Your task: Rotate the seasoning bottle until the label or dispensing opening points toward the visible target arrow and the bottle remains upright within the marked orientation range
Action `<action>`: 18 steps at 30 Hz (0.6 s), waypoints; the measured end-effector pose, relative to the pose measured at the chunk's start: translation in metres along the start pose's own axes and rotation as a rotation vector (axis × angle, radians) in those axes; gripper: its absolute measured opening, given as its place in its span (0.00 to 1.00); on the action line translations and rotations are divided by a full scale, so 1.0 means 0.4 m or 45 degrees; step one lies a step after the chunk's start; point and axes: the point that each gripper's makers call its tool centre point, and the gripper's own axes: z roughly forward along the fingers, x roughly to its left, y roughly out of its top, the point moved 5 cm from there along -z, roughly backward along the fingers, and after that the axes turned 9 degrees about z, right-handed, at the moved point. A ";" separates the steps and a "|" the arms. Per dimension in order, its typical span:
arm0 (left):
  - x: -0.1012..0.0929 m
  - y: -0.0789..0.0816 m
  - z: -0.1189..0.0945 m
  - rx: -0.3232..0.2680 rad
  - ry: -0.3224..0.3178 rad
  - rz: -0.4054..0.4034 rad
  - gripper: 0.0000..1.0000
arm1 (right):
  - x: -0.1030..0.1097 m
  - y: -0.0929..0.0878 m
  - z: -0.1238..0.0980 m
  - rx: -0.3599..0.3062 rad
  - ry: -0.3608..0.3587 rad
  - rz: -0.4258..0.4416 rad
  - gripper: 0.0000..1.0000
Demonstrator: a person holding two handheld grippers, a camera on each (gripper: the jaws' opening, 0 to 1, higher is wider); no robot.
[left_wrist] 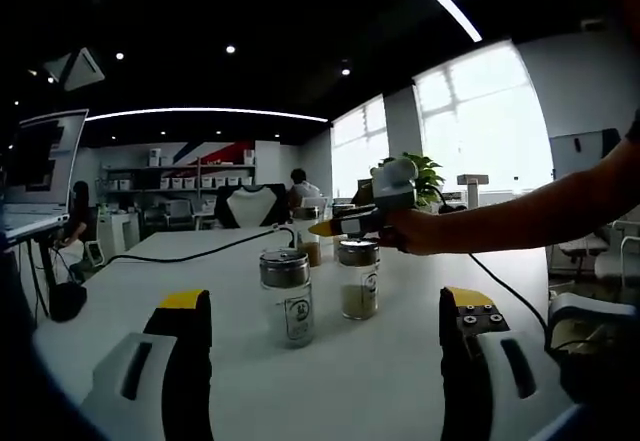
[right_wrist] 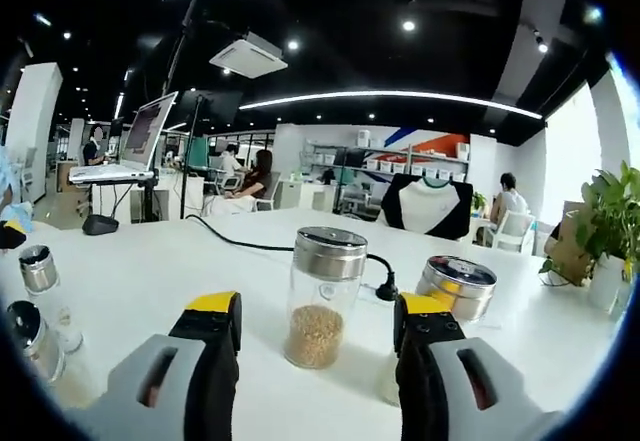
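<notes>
Two glass seasoning bottles with steel lids stand upright on the white table [left_wrist: 180, 261]. The nearer labelled bottle [left_wrist: 288, 296] and a second bottle [left_wrist: 358, 279] are ahead of my left gripper [left_wrist: 326, 299], whose jaws are wide open and touch neither. A third bottle [left_wrist: 312, 243] stands behind them, at the yellow tips of my right gripper [left_wrist: 328, 228], held by a person's hand [left_wrist: 410, 231]. In the right gripper view, my right gripper [right_wrist: 320, 306] is open, with a seed-filled bottle [right_wrist: 322, 296] just beyond its jaws. Another steel-lidded bottle [right_wrist: 455, 286] is partly hidden by the right jaw.
Two more bottles [right_wrist: 35, 296] stand at the left edge of the table. A black cable [right_wrist: 240, 239] runs across the tabletop. A laptop on a stand [right_wrist: 130, 151] is at far left, a potted plant [right_wrist: 610, 231] at right. People sit at desks behind.
</notes>
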 end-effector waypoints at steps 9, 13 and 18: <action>0.007 -0.005 -0.001 0.007 0.006 -0.006 1.00 | -0.024 0.002 0.022 0.008 -0.025 -0.014 0.56; 0.010 -0.009 -0.002 0.014 0.008 -0.010 1.00 | -0.024 0.002 0.035 0.004 -0.021 -0.010 0.56; 0.013 -0.008 -0.003 0.011 0.012 -0.011 1.00 | -0.008 0.002 0.037 -0.001 -0.015 -0.006 0.56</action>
